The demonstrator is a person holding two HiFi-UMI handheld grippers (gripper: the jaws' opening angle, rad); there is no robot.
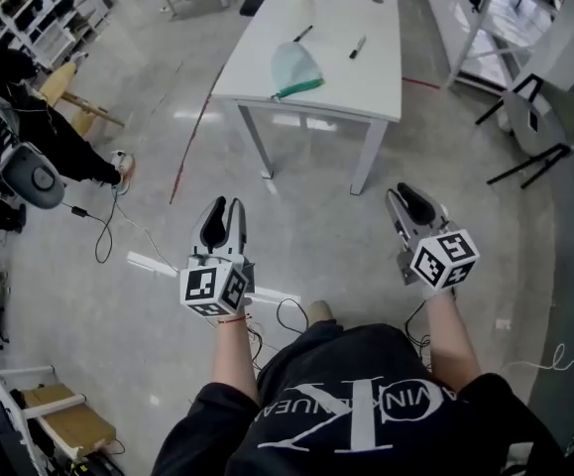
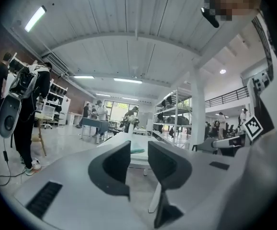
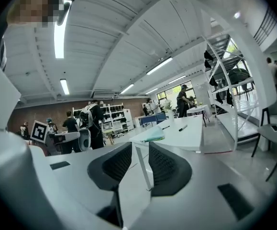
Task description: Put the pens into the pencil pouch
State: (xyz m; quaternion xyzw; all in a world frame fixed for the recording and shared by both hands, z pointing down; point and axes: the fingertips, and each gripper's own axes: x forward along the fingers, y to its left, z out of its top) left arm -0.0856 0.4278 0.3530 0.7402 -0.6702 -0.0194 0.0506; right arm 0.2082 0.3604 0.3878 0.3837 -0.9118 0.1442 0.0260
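Observation:
A white table (image 1: 366,87) stands ahead of me in the head view. On it lies a pale green pencil pouch (image 1: 295,69), and two dark pens (image 1: 302,34) (image 1: 357,48) lie beyond it. My left gripper (image 1: 224,214) and right gripper (image 1: 412,204) hang over the floor, short of the table's near edge and apart from everything. In the left gripper view the left gripper (image 2: 139,159) is open, with only the distant pouch (image 2: 137,151) showing in the gap. The right gripper (image 3: 140,164) is also open and empty, and past it I see the pouch (image 3: 150,138) and a pen (image 3: 182,127).
A person with dark gear (image 1: 29,137) stands at the left, with a cable (image 1: 103,231) trailing across the floor. A chair (image 1: 544,117) and another white table (image 1: 465,18) stand at the right. A cardboard box (image 1: 63,419) sits at the lower left.

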